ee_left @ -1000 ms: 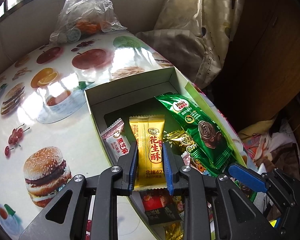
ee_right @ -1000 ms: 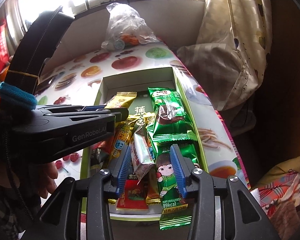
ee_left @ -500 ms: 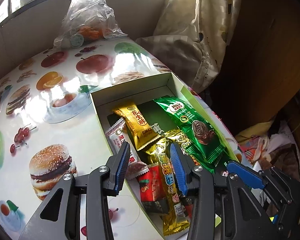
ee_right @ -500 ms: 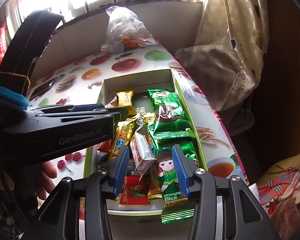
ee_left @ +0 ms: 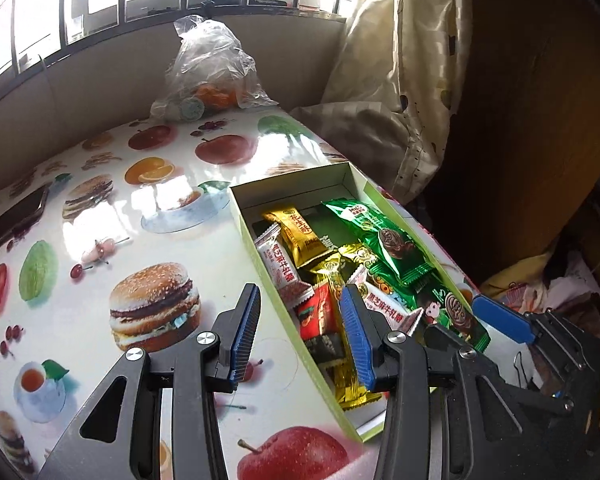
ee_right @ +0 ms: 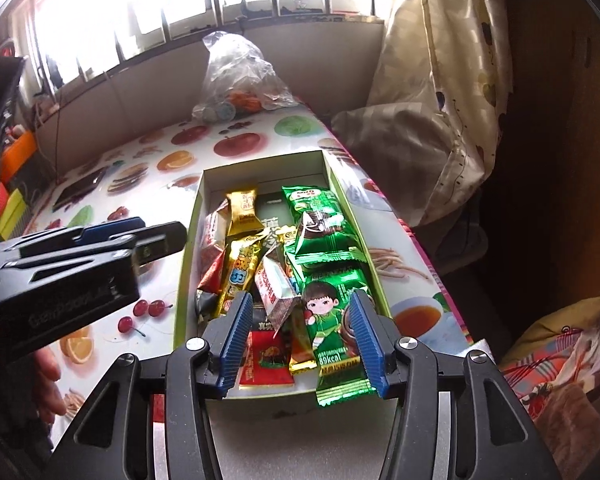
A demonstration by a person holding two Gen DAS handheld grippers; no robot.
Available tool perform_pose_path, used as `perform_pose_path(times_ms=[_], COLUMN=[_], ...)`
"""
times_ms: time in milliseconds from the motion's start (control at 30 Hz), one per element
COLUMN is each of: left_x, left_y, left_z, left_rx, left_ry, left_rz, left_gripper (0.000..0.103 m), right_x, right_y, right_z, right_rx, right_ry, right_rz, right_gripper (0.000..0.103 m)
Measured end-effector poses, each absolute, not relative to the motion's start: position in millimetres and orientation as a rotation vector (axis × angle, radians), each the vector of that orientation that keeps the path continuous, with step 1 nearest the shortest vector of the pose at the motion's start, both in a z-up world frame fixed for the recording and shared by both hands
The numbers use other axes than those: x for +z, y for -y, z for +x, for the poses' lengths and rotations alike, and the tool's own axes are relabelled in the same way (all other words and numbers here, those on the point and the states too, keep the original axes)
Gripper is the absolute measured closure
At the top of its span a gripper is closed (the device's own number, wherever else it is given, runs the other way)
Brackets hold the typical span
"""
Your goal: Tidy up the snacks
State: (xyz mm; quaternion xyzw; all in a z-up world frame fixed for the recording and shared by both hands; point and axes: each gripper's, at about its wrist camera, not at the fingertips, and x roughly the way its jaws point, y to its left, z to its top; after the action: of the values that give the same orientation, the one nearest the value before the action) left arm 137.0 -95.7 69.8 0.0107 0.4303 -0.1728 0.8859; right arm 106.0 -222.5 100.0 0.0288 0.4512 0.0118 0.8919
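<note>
While both tools hang above the open cardboard box (ee_right: 342, 196), neither grips a packet. Jaws of the left gripper (ee_left: 300, 334) stand apart, straddling the box's left wall, empty. Jaws of the right gripper (ee_right: 298, 338) are opening over the near end, with the green cartoon wafer packet (ee_right: 332, 320) below them, unpressed. Snacks lie heaped inside: a gold peanut-crisp packet (ee_right: 243, 210) at 12 o'clock, a green chocolate wafer (ee_right: 320, 224) at 2 o'clock, apparently dropped for containment, not yet aligned.
</note>
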Motion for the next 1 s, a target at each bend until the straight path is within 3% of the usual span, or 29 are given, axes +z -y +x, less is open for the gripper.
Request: perform_pose_path(times_ms=[567,1000], left_x=[47.7,5.9], left_y=[81.1,84.1], left_z=[71.3,47.4], left_rx=[-0.312,-0.33], left_ry=[-0.871,-0.971], left_rz=[0.088,0.135], left_gripper=[0.06,0.06], right_x=[96.0,61.2], right_y=[218.6,219.0], right_z=[52.0,30.2], right_rx=[-0.03,-0.063], right_ry=[-0.902,-1.006], right_rz=[0.019,0.046], right_gripper=[0.052,0.052])
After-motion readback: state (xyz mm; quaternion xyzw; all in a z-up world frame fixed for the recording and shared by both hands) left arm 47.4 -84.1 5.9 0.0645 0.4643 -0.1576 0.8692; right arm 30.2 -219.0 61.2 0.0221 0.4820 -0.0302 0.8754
